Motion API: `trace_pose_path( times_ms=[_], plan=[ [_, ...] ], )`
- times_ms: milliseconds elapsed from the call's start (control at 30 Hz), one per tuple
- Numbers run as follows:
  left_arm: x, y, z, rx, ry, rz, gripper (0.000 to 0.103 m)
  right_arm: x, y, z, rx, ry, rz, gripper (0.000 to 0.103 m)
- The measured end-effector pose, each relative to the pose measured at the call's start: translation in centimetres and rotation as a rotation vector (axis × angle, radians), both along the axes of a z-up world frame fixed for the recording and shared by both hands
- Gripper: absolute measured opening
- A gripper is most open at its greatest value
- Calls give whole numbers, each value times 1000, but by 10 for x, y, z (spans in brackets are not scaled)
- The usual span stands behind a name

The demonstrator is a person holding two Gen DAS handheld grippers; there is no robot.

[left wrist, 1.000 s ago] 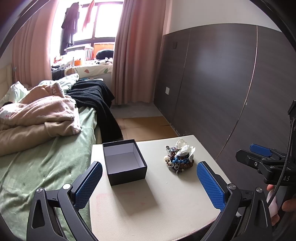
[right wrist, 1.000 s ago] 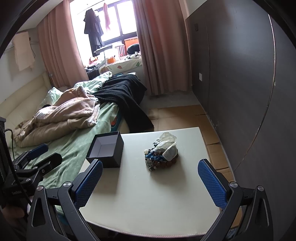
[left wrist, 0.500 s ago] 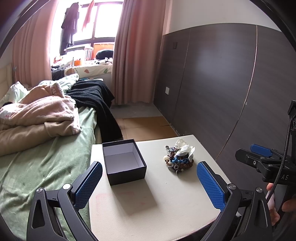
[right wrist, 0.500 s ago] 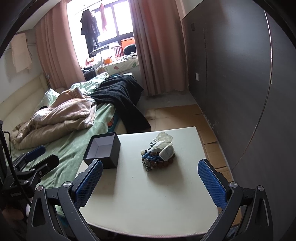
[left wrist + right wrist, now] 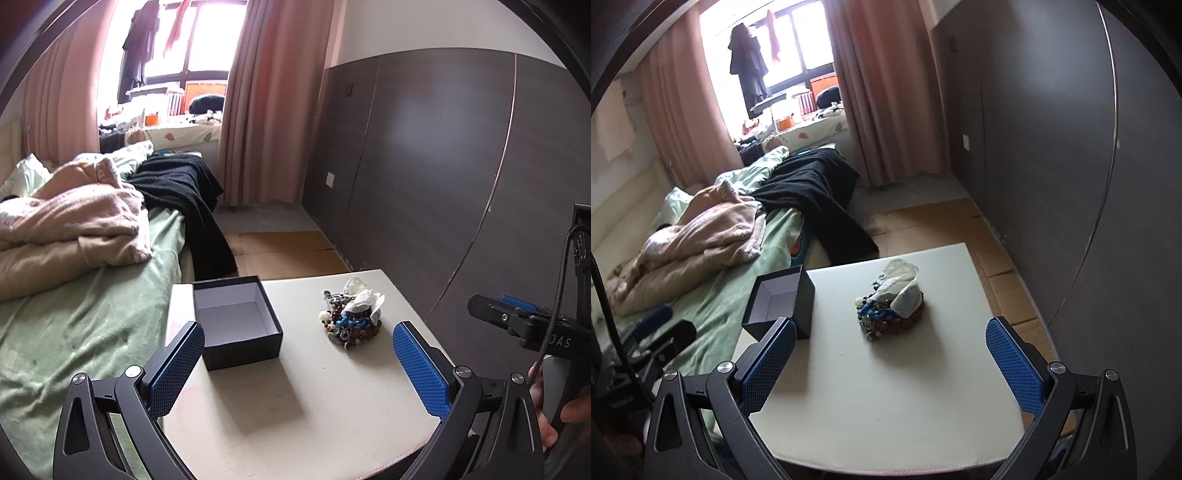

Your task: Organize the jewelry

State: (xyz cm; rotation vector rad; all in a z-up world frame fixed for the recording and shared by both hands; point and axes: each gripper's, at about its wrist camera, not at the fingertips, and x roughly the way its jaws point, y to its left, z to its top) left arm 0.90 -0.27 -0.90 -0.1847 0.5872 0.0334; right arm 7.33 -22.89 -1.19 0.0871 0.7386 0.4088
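Note:
A pile of jewelry (image 5: 351,317) with brown and blue beads and white pieces lies on the white table (image 5: 314,398); it also shows in the right wrist view (image 5: 892,308). An open, empty black box (image 5: 236,321) stands left of it, also in the right wrist view (image 5: 781,302). My left gripper (image 5: 297,365) is open and empty above the table's near part. My right gripper (image 5: 890,365) is open and empty, short of the pile. The right gripper also shows at the right edge of the left wrist view (image 5: 517,317).
A bed (image 5: 74,295) with a green sheet, pink blankets and a black blanket borders the table's left side. A dark panelled wall (image 5: 443,166) runs along the right. Cardboard sheets (image 5: 288,251) cover the floor beyond the table.
The right wrist view has shifted, so the box and pile sit a little further right and nearer in it. The left wrist view is almost unchanged. Both grippers stay open.

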Motion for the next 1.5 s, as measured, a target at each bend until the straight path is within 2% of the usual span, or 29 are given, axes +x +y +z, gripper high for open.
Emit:
trace_pose_path(
  times_ms=[133,300,400,567,700,967,1233,1333,1500],
  plan=[
    [13,-2,-11,-33,14,-7,102,11,-9,-9,51,39,-28,103],
    [31,-7,-18,-67,29,-42,100,35,-29,-29,182,141,-93,103],
    [45,-12,-22,-84,47,-67,95,49,-39,-42,247,209,-136,96],
    [68,-22,-28,-115,57,-102,91,63,-43,-49,291,229,-155,96],
    [90,-32,-32,-95,73,-121,89,81,-49,-57,334,248,-180,96],
    [124,-53,-47,-74,144,-163,88,114,-63,-86,422,354,-235,96],
    [161,-75,-64,-45,230,-200,81,123,-78,-99,479,419,-297,96],
    [174,-85,-71,-31,254,-207,72,128,-86,-103,485,437,-323,96],
    [193,-99,-86,15,279,-225,71,133,-93,-112,506,476,-353,96]
  ],
)
